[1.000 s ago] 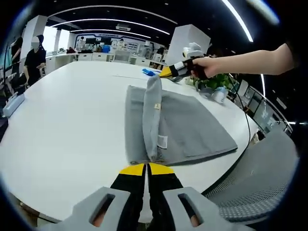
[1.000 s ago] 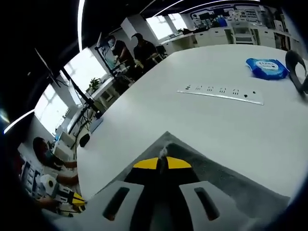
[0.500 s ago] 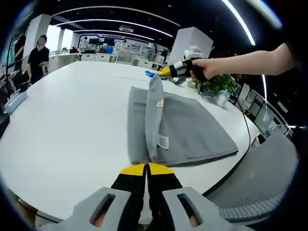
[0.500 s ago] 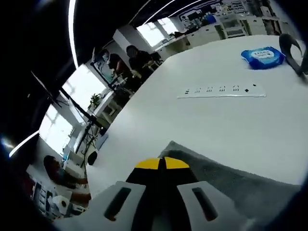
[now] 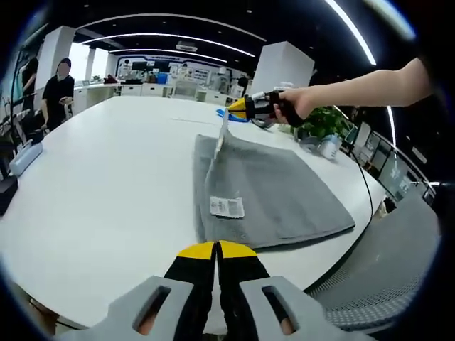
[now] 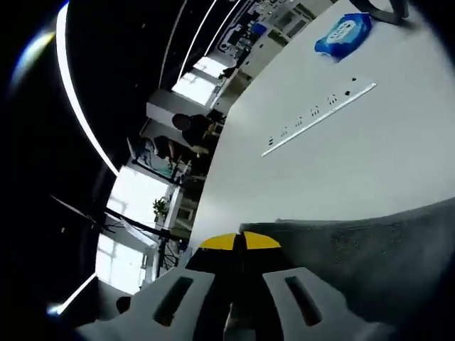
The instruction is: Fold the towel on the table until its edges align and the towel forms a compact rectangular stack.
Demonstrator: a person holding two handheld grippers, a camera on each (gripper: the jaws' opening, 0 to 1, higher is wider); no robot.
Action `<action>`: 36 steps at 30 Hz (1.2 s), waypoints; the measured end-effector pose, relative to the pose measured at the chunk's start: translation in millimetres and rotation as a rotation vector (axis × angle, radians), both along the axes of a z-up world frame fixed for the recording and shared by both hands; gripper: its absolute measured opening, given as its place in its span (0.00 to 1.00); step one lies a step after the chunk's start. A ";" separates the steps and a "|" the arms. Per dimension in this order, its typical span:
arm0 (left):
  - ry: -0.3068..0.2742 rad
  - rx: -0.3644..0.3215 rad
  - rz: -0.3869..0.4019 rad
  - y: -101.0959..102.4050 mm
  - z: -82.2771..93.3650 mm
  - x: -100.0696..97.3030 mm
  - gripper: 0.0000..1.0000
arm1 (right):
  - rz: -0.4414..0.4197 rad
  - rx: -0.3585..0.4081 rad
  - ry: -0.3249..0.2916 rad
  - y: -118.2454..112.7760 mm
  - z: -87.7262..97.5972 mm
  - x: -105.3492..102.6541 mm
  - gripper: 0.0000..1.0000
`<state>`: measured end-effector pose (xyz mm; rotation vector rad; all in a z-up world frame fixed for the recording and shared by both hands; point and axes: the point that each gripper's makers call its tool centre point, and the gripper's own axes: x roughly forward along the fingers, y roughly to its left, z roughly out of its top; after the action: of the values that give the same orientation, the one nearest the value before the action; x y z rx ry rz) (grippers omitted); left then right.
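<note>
A grey towel [image 5: 277, 195] lies folded on the white table [image 5: 106, 185], its white label [image 5: 227, 207] facing up. My left gripper [image 5: 215, 249] is shut at the towel's near corner, with the cloth running into its yellow tips. At the far end a hand holds my right gripper [image 5: 242, 108], shut on the far corner, which hangs lifted a little above the table. In the right gripper view the right gripper [image 6: 240, 242] is shut, and the grey towel [image 6: 362, 245] spreads to the right of its tips.
A white power strip [image 6: 320, 114] and a blue wipes pack [image 6: 343, 32] lie beyond the towel. A potted plant [image 5: 323, 121] stands at the table's right edge, a mesh chair [image 5: 394, 249] beside it. People [image 5: 60, 85] stand at far left.
The raised ridge of towel stretched between the two grippers has come down; the top layer now lies flat with the label up. The right gripper has shifted left and its view has rolled.
</note>
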<state>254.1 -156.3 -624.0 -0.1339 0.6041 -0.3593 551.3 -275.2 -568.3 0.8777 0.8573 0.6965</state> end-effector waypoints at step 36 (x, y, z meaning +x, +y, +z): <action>-0.216 0.208 -0.801 -192.7 72.8 78.9 0.05 | -0.288 -0.236 0.026 -236.8 -56.6 -53.9 0.00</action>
<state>333.0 -349.0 -551.1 0.3575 0.4551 -1.0657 497.4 -512.0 -625.0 0.7782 0.7974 0.3265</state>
